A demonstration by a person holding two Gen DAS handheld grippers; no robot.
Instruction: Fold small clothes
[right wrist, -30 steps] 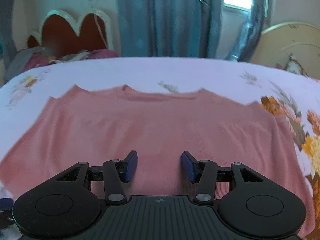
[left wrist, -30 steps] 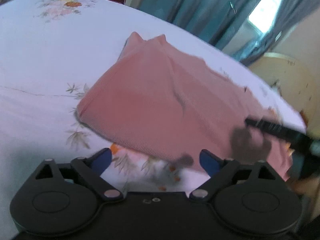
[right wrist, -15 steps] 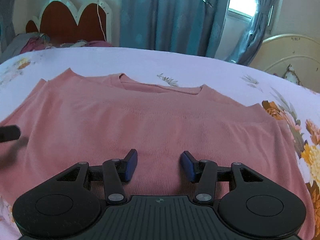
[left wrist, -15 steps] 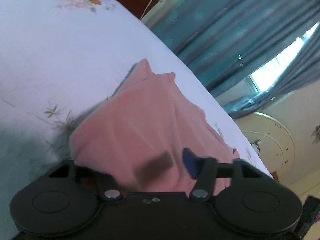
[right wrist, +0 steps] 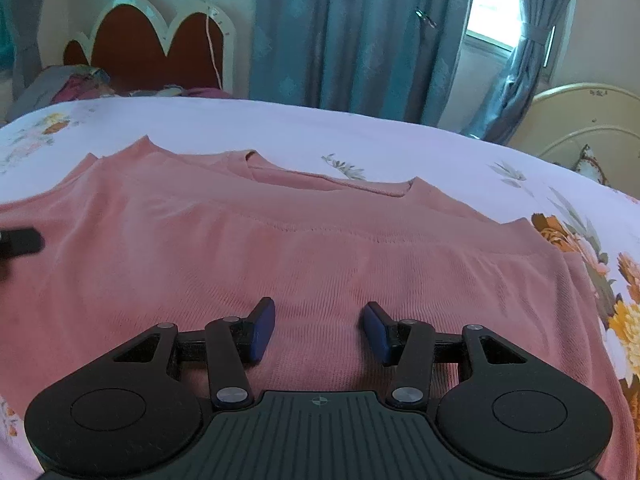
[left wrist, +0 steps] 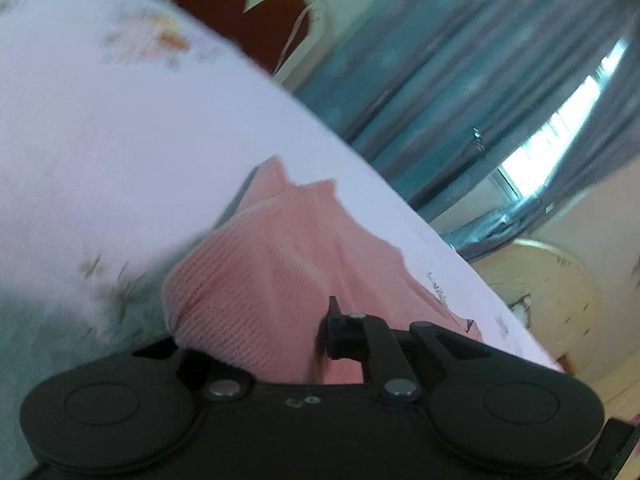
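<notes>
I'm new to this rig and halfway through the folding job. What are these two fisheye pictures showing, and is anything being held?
Each picture comes from a camera on a handheld two-finger gripper, looking along its fingers. In the left wrist view, the left gripper has just been closing and is shut on a bunched edge of the pink top. In the right wrist view, the right gripper is open above the same pink top, which is spread on the floral bedsheet. It holds nothing.

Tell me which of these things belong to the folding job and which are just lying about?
In the job:
- pink knit top
- left tongs, clamped on its edge
- right tongs, open above it

Lying about:
- floral bedsheet
- headboard
- teal curtains
</notes>
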